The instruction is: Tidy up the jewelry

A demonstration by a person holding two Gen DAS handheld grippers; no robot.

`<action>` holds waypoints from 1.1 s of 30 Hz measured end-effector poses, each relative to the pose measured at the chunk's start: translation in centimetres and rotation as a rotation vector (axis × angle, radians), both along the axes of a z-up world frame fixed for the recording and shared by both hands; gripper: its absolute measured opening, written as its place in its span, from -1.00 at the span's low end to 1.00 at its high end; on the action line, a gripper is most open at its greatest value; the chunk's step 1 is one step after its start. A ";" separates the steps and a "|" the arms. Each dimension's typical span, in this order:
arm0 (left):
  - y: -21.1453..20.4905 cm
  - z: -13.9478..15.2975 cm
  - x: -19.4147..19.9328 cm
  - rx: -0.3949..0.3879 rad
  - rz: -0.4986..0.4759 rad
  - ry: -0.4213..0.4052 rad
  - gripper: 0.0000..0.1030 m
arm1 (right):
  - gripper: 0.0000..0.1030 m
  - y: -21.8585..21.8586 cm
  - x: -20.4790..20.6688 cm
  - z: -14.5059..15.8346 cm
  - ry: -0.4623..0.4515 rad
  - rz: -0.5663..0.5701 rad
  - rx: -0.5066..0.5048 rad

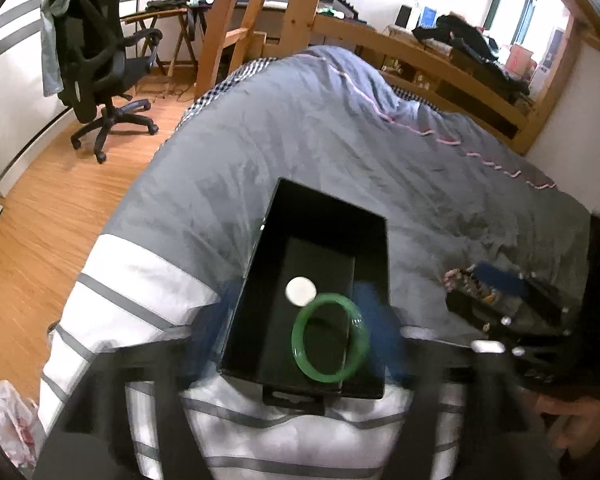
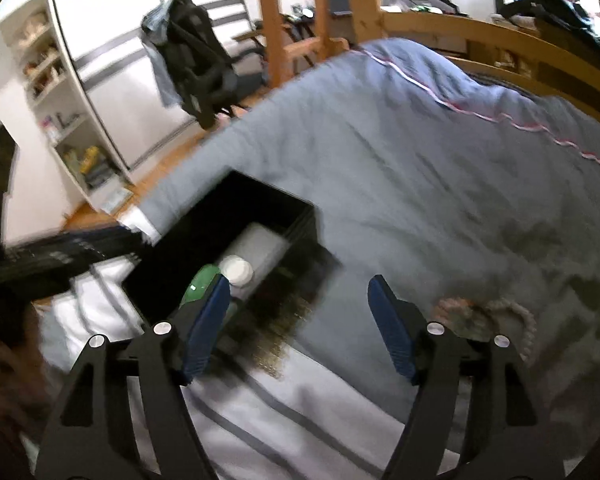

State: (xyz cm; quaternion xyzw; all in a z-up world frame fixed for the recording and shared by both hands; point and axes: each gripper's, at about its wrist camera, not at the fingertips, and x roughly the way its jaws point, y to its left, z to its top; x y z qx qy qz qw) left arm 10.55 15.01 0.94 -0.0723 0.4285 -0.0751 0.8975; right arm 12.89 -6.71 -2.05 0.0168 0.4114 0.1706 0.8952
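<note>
A black open box (image 1: 260, 280) lies on the grey bed cover, with a small white round case (image 1: 301, 291) inside. A green bangle (image 1: 331, 338) hangs over the box between the blurred blue pads of my left gripper (image 1: 300, 320), whose jaws stand wide apart; no pad clearly touches it. In the right wrist view the box (image 2: 228, 216), white case (image 2: 236, 270) and part of the bangle (image 2: 198, 284) show behind the left finger. My right gripper (image 2: 300, 320) is open and empty above the cover, with a beaded bracelet (image 2: 516, 316) just to its right.
The right gripper (image 1: 500, 300) shows blurred at the right of the left wrist view, near beads (image 1: 460, 280). A black office chair (image 1: 96, 60) stands on the wooden floor. A wooden bed frame (image 1: 440, 56) lines the far side. A plastic bag (image 1: 12, 420) lies at bottom left.
</note>
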 end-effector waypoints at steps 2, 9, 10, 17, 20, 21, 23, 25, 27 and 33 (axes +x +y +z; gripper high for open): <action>-0.8 0.3 -0.4 0.001 -0.039 -0.025 0.61 | 0.58 -2.7 -0.4 -0.2 -0.003 -0.060 -0.031; -6.0 -0.3 -1.2 0.024 -0.192 -0.028 0.73 | 0.67 -12.0 -2.5 -0.2 0.016 -0.194 -0.075; -7.1 -0.4 -1.4 0.010 -0.212 -0.026 0.73 | 0.67 -13.1 -3.0 -0.4 0.024 -0.205 -0.077; -13.1 -3.2 -2.4 0.065 -0.278 -0.003 0.73 | 0.64 -15.9 -5.4 -2.9 0.069 -0.213 -0.026; -14.8 -4.4 -2.3 0.114 -0.292 0.008 0.71 | 0.45 -15.6 -5.6 -4.0 0.086 -0.200 -0.029; -15.1 -4.9 -2.1 0.121 -0.289 0.019 0.70 | 0.38 -15.5 -5.6 -4.3 0.092 -0.196 -0.032; -15.1 -5.7 -1.6 0.127 -0.281 0.046 0.52 | 0.29 -15.3 -5.4 -5.1 0.112 -0.195 -0.052; -15.1 -6.7 -1.0 0.122 -0.275 0.087 0.37 | 0.14 -15.2 -5.1 -6.0 0.141 -0.202 -0.070; -15.0 -7.5 -0.7 0.113 -0.271 0.115 0.29 | 0.06 -15.1 -4.8 -6.8 0.176 -0.209 -0.093; -15.0 -8.1 -0.1 0.170 -0.231 0.115 0.28 | -0.60 -14.4 -4.2 -8.3 0.234 -0.192 -0.120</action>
